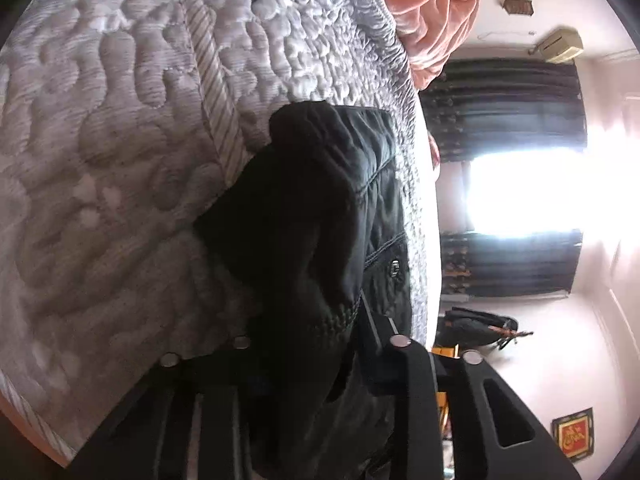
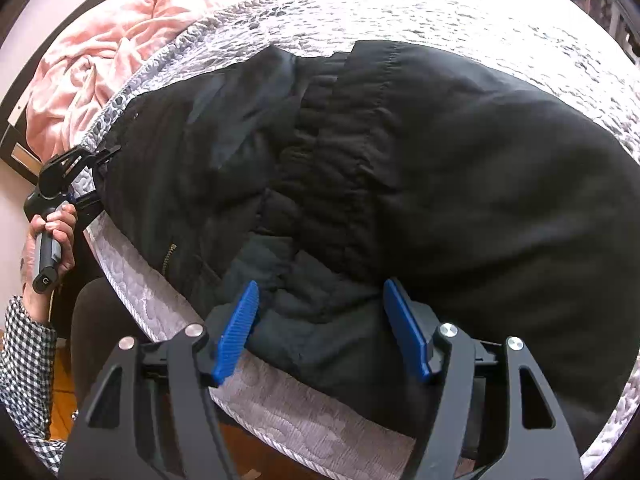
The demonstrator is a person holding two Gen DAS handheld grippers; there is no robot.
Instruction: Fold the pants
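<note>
Here the black pants (image 2: 440, 168), soft matte fabric with a gathered elastic waistband and a zip pocket, lie bunched on the quilted grey mattress (image 2: 304, 412) beside a pink plush blanket (image 2: 104, 56). The left gripper (image 2: 94, 176) pinches the pants' edge at the mattress side. The right gripper (image 2: 320, 332) stands open, ribbed blue pads (image 2: 236, 340) straddling the near hem without pressing.

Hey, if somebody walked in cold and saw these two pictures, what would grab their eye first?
The crumpled black padded pants sprawled over the quilted silver-grey mattress dominate the right wrist view. The right gripper, with ribbed blue pads, stands open at the pants' near edge. At far left the left gripper bites the fabric's end, with a rumpled pink blanket behind.
</note>
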